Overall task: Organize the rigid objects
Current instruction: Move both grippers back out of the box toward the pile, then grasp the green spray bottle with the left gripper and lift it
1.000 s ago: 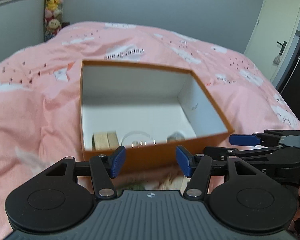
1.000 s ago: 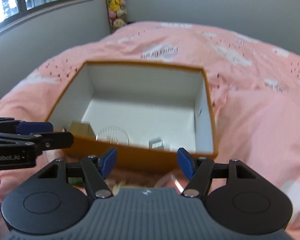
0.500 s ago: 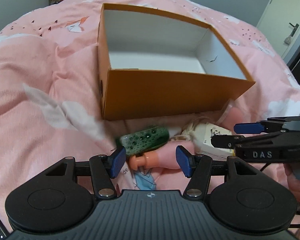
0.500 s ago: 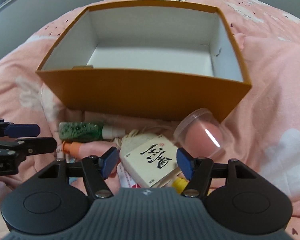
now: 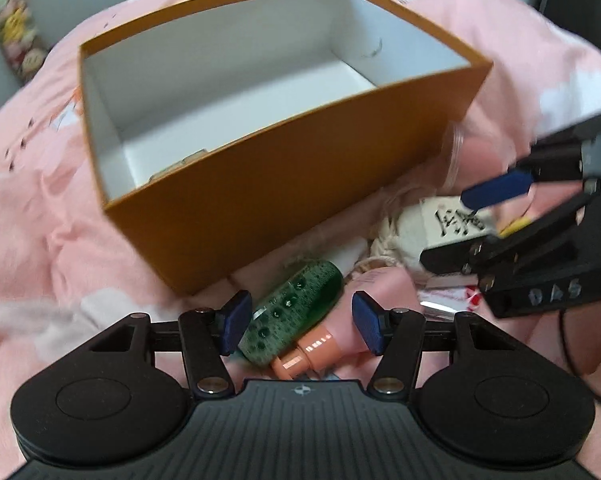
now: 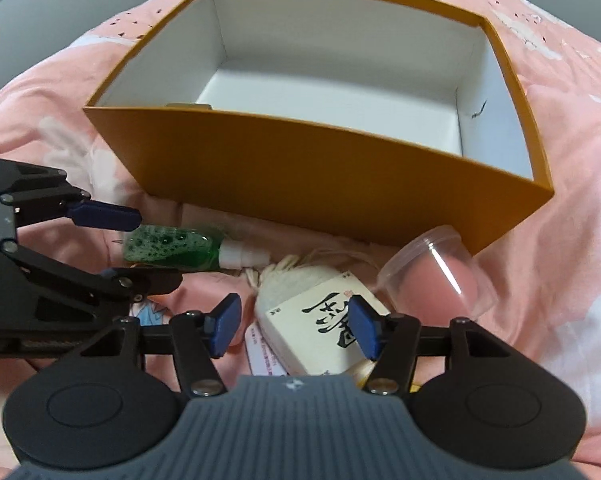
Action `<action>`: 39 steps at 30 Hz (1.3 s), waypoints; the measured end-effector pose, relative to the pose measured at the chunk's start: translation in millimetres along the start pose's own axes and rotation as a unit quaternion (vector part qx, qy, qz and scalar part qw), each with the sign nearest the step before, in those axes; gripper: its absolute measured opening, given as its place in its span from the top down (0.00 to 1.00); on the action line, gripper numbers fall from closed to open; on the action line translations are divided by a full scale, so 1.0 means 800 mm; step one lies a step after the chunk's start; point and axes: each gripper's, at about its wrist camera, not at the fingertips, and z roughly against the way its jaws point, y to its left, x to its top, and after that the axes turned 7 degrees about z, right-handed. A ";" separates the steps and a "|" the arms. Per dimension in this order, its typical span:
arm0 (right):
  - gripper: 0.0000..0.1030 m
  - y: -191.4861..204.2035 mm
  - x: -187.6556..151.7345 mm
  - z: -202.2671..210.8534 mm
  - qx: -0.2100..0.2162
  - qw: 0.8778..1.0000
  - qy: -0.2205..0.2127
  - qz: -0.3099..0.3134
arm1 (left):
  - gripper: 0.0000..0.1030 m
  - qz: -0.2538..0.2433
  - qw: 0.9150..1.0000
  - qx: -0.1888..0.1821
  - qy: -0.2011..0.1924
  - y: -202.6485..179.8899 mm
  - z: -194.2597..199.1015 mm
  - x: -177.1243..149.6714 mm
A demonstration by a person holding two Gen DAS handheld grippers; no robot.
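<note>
An open orange box (image 5: 284, 184) (image 6: 308, 184) with a white inside stands on the pink bed. In front of it lie a green bottle (image 5: 292, 312) (image 6: 168, 246), a pink bottle (image 5: 340, 332), a white card box with black writing (image 6: 324, 328) (image 5: 456, 224), a cloth pouch (image 6: 288, 288) and a clear cup (image 6: 440, 276). My left gripper (image 5: 300, 324) is open, its fingers on either side of the green and pink bottles. My right gripper (image 6: 292, 326) is open over the card box.
A wooden block edge (image 5: 176, 166) shows inside the box at its near left corner. The pink duvet (image 5: 32, 208) is soft and rumpled all around. A paper card (image 6: 264, 354) lies under the card box. Stuffed toys (image 5: 12, 40) hang at the far left.
Both grippers have dropped from above the box to the objects in front of it. The left gripper has come down around the two bottles; the right one has closed in on the card box.
</note>
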 end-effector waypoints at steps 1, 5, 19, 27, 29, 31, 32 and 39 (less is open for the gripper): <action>0.43 -0.002 0.001 -0.003 -0.002 1.000 0.002 -0.004 | 0.34 -0.011 1.000 0.003 0.004 -0.002 -0.003 0.001; 0.43 -0.006 0.005 -0.015 -0.006 1.000 0.010 -0.008 | 0.34 -0.023 0.999 -0.012 0.021 0.004 -0.012 0.009; 0.42 -0.010 0.006 -0.023 0.002 1.000 0.008 -0.009 | 0.41 -0.041 0.997 0.014 0.059 -0.016 -0.040 0.009; 0.43 -0.007 0.003 -0.018 0.013 1.000 0.002 0.002 | 0.49 0.059 0.998 0.035 0.012 -0.007 0.012 -0.008; 0.43 -0.004 0.003 -0.016 0.022 1.000 0.000 0.013 | 0.50 0.097 0.995 0.030 0.002 0.004 0.025 -0.010; 0.43 0.002 0.005 -0.011 0.026 0.999 -0.005 0.032 | 0.50 0.147 0.989 0.008 -0.003 0.020 0.039 -0.016; 0.43 0.006 0.007 -0.009 0.030 0.999 -0.008 0.044 | 0.50 0.162 0.987 0.000 -0.004 0.025 0.043 -0.018; 0.44 0.041 0.020 -0.005 0.076 0.985 0.002 0.158 | 0.51 0.198 0.980 -0.001 -0.025 0.037 0.072 -0.037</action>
